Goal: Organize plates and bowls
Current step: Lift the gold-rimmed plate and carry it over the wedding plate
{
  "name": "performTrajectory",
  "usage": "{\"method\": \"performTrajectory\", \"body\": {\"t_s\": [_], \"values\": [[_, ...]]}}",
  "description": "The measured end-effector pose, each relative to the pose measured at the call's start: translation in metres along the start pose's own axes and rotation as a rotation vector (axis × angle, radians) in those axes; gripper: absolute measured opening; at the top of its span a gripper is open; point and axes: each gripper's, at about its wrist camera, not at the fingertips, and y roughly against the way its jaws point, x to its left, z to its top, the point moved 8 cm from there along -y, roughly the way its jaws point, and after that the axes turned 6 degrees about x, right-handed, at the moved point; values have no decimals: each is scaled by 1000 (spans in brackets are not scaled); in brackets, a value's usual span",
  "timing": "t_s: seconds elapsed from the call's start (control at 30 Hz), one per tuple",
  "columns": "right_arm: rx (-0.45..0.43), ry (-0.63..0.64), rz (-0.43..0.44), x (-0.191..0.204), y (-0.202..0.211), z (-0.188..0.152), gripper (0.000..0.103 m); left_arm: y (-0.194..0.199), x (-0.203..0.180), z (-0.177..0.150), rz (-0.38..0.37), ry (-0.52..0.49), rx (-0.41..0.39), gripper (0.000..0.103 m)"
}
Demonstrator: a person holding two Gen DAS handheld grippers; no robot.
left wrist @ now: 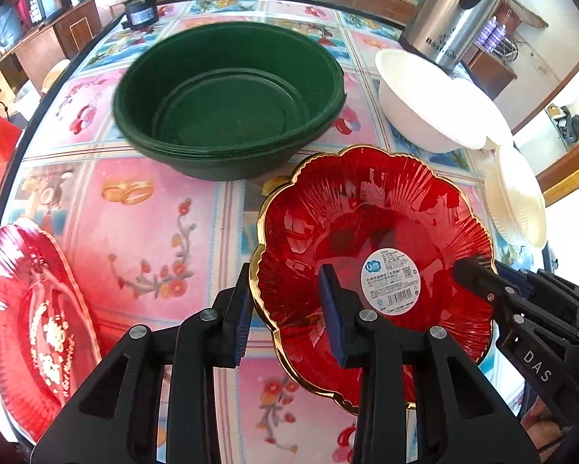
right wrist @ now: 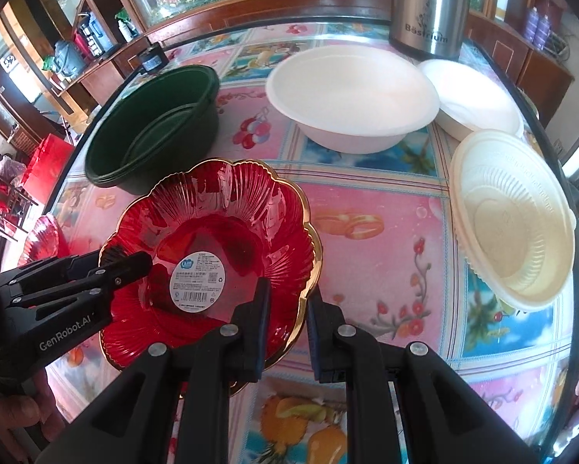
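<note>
- Surface: a table [left wrist: 142, 208] under a glossy pink cloth printed with flowers, fruit and rings; wooden cabinets and a flowered panel stand behind it.
- Far left, at the table's edge: a red foil plate [left wrist: 34, 309] with gold characters; nothing lies in it.
- Behind, left of centre: a stack of dark green bowls [left wrist: 227, 96], nested; the innermost holds nothing.
- Centre, near edge: a red glass bowl [left wrist: 374, 239], scalloped, ribbed, gold-rimmed, with a round white label [left wrist: 390, 277] stuck in its bottom. No contents otherwise.
- Right, behind: a large white bowl [right wrist: 351, 92] holding nothing, with a second white bowl [right wrist: 475, 96] just beside it; a steel thermos [right wrist: 428, 4] stands behind them.
- Far right: a cream ribbed bowl [right wrist: 513, 224] near the table's edge, nothing in it.
- Left gripper [left wrist: 289, 309]: fingers apart, straddling the red glass bowl's left rim, one blue pad [left wrist: 241, 321] outside and the other inside. Whether either pad touches the glass cannot be told.
- Right gripper [right wrist: 289, 324]: fingers narrowly apart around the bowl's right rim, one pad inside, one outside. The gold rim sits in the gap; firm clamping cannot be confirmed.
- Whether the red glass bowl rests on the cloth or is lifted cannot be told.
</note>
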Motion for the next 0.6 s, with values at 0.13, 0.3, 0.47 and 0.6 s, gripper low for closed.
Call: {"method": "performTrajectory", "body": {"t_s": [0.13, 0.3, 0.47, 0.6], "values": [[-14, 14, 2, 10, 8, -3, 16, 16, 8, -3, -2, 3, -21, 32], [-33, 38, 6, 25, 20, -4, 17, 36, 21, -8, -2, 16, -50, 32], [-50, 72, 14, 46, 29, -3, 18, 54, 43, -15, 12, 41, -77, 32], [-58, 115, 26, 71, 31, 0, 18, 68, 66, -21, 30, 76, -94, 32]]}}
